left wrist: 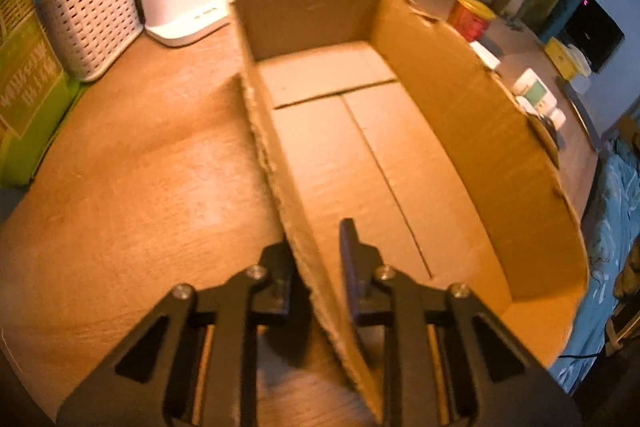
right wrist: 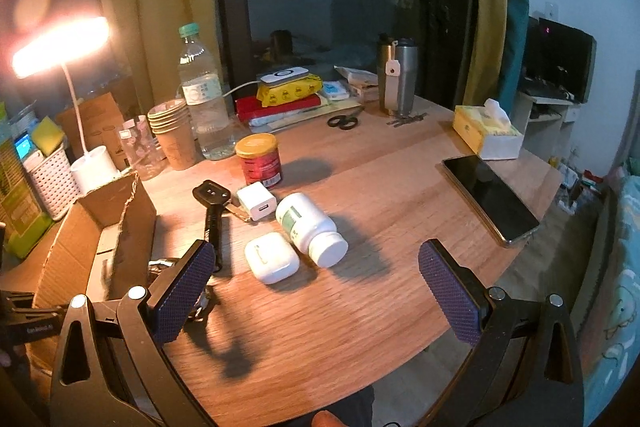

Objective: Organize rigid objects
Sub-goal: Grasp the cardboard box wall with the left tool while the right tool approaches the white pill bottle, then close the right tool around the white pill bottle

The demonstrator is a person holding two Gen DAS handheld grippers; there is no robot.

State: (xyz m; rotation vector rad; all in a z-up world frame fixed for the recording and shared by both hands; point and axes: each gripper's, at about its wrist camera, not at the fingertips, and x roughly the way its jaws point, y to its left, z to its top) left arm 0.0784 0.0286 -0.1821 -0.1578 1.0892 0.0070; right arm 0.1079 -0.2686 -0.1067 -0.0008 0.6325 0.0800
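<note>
The left gripper (left wrist: pixel 316 279) has its jaws clenched on the near wall of the empty cardboard box (left wrist: pixel 460 115) on the bench (left wrist: pixel 140 187); a tug could tear the ragged edge. The right gripper (right wrist: pixel 316 291) hangs released above the white earbud case (right wrist: pixel 272 257) and pill bottle (right wrist: pixel 312 227) beside the box.

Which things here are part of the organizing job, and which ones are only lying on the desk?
For the job:
- cardboard box, its side wall gripped by the left gripper
- earbuds case
- pill bottle
- white charger
- car key
- right gripper, open

Just lying about:
- desk lamp
- water bottle
- paper cups
- tissue box
</note>
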